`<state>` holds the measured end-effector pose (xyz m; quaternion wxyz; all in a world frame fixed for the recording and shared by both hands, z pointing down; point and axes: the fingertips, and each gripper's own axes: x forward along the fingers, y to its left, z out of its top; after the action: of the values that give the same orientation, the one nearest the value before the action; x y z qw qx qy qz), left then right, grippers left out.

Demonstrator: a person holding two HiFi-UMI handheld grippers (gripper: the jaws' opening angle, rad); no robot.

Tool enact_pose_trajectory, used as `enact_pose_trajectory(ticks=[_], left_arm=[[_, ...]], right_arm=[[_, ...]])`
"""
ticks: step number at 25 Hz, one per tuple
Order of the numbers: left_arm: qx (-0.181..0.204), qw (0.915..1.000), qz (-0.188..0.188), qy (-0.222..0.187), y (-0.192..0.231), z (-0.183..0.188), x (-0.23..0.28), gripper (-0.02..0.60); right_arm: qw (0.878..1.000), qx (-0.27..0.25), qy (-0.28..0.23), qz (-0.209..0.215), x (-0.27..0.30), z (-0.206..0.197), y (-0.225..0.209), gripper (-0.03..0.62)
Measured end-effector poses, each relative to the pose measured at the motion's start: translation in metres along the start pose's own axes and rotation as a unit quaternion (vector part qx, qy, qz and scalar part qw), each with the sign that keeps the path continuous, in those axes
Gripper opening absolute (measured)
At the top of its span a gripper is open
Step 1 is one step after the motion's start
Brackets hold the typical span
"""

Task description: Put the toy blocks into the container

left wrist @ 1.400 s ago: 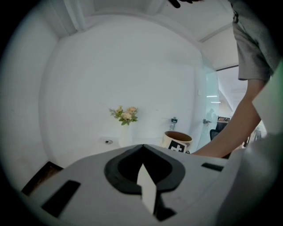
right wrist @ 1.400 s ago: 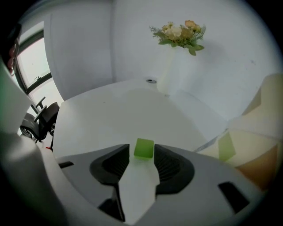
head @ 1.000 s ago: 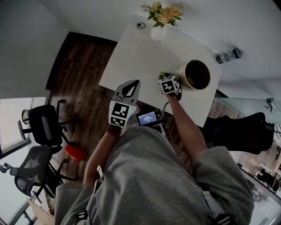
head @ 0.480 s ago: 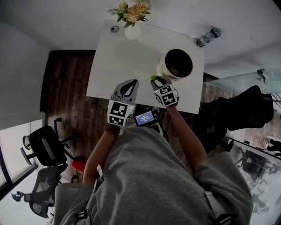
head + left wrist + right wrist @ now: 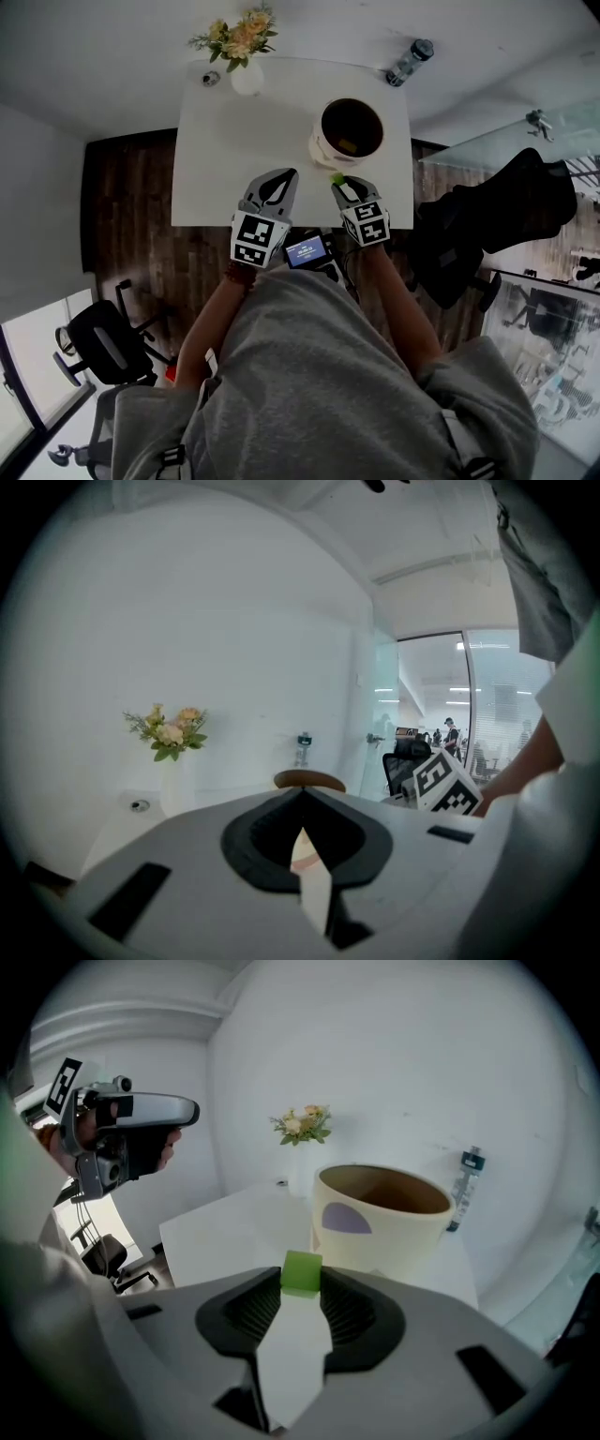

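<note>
A cream round container [image 5: 349, 131] stands on the white table [image 5: 225, 159], toward its right side. My right gripper [image 5: 345, 185] hovers just on the near side of it, shut on a small green block [image 5: 337, 177]. In the right gripper view the green block [image 5: 301, 1272] sits pinched at the tips of the right gripper [image 5: 301, 1281], with the container [image 5: 384, 1218] close ahead. My left gripper [image 5: 274, 190] hangs over the table's near edge, left of the container, shut and with nothing in it. From the left gripper [image 5: 302, 803] only the container's rim [image 5: 309, 780] shows.
A white vase of flowers [image 5: 246, 73] and a small round object [image 5: 211, 79] stand at the table's far left. A bottle [image 5: 410, 61] lies beyond the far right corner. A small lit screen [image 5: 307, 250] sits at the person's chest. A dark chair [image 5: 487, 220] stands to the right.
The head view has swung, so the table now lies square ahead. The right gripper still holds the green block and has shifted from beside the container to its near side. The left gripper has hardly moved.
</note>
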<state>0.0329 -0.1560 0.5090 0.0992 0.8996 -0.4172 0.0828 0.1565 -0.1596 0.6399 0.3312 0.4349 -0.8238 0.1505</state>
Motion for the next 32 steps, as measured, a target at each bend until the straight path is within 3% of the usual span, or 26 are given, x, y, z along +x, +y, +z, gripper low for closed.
enact_pose_trajectory(ticks=[9,17,22,32], left_arm=[[0.005,0.9999,-0.011,-0.006,-0.001,0.009,0.008,0.006],[0.003,0.9999,0.0,-0.012,0.01,0.014,0.01,0.006],[0.002,0.9998,0.008,-0.017,0.016,0.017,0.008,0.006],[0.004,0.9997,0.016,-0.018,0.016,0.02,0.006,0.006]], right_arm=[[1.0,0.009,-0.016,-0.022,-0.014,0.01,-0.007,0.132],[0.994,-0.043,-0.099,-0.02,-0.059,0.089,-0.015,0.132],[0.987,-0.062,-0.142,-0.04,-0.073,0.137,-0.044,0.132],[0.988,-0.076,-0.101,-0.083,-0.019,0.151,-0.129,0.132]])
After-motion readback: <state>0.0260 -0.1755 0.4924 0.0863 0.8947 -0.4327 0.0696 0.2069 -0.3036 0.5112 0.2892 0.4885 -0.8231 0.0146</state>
